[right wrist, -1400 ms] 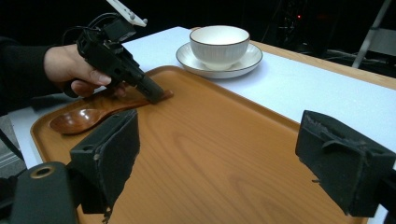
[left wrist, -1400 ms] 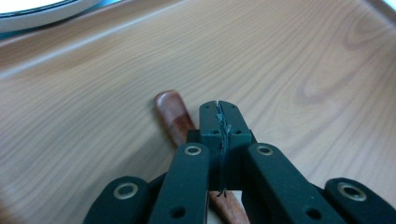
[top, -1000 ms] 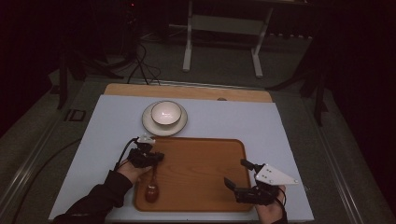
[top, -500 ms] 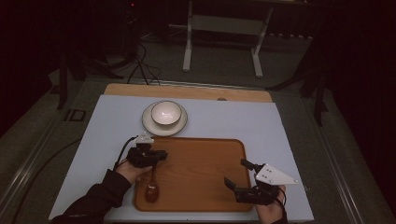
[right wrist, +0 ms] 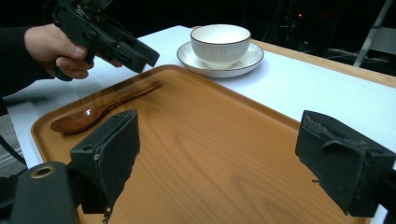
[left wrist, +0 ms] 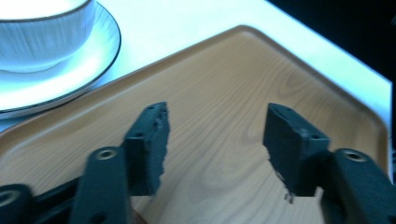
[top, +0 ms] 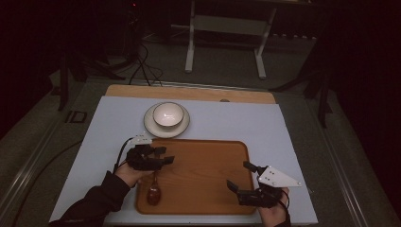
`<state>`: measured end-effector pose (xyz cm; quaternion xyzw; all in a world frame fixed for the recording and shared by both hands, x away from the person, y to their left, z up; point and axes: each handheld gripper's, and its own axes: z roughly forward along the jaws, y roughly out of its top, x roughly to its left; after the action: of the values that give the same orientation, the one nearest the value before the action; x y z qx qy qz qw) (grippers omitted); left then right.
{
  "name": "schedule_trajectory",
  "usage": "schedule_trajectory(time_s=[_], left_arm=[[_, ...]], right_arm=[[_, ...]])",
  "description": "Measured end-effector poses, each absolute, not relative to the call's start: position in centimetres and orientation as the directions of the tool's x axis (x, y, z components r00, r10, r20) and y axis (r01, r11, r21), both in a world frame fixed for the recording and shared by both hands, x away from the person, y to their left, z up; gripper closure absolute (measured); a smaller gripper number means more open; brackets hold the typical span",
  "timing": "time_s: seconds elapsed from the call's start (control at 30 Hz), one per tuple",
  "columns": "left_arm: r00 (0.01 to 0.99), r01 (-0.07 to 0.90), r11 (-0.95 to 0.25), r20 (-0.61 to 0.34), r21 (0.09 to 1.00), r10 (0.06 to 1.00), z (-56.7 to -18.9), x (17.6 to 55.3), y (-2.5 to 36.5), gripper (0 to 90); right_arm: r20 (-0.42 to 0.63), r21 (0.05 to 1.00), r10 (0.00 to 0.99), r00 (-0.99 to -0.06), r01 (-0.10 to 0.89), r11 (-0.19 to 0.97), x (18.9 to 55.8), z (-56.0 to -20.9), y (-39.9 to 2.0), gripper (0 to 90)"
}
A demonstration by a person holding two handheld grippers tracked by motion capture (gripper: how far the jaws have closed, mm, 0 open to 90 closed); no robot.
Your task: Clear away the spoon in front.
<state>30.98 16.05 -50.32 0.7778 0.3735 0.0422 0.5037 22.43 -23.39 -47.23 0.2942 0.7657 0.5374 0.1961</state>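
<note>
High view: the left gripper [top: 163, 156] hovers over the wooden tray [top: 203, 179] above a brown spoon [top: 153, 189]; left gripper view: fingers [left wrist: 149, 135] spread, empty, bowl [left wrist: 42, 23] on saucer [left wrist: 70, 79] beyond; right gripper view: right gripper [right wrist: 224, 158] wide apart, holding nothing.

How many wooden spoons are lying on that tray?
1. A single wooden spoon lies along the left edge of the wooden tray, its handle pointing toward the bowl, just below the left gripper. Nothing seems to hide another.
</note>
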Motion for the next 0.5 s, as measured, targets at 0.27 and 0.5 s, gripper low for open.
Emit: schedule_trajectory(time_s=[0.27, 0.5], left_arm=[[0.738, 0.511, -0.168, -0.331, 0.843, 0.588, -49.0, 30.2, 16.9, 16.0], [0.743, 0.479, -0.158, -0.303, 0.864, 0.597, -47.7, 29.1, 17.9, 13.9]], right_arm=[[0.016, 0.938, 0.661, -0.75, 0.24, 0.25, 22.4, -47.3, -23.3, 13.7], [0.019, 0.936, 0.661, -0.751, 0.245, 0.251, 22.5, -47.3, -23.3, 13.7]])
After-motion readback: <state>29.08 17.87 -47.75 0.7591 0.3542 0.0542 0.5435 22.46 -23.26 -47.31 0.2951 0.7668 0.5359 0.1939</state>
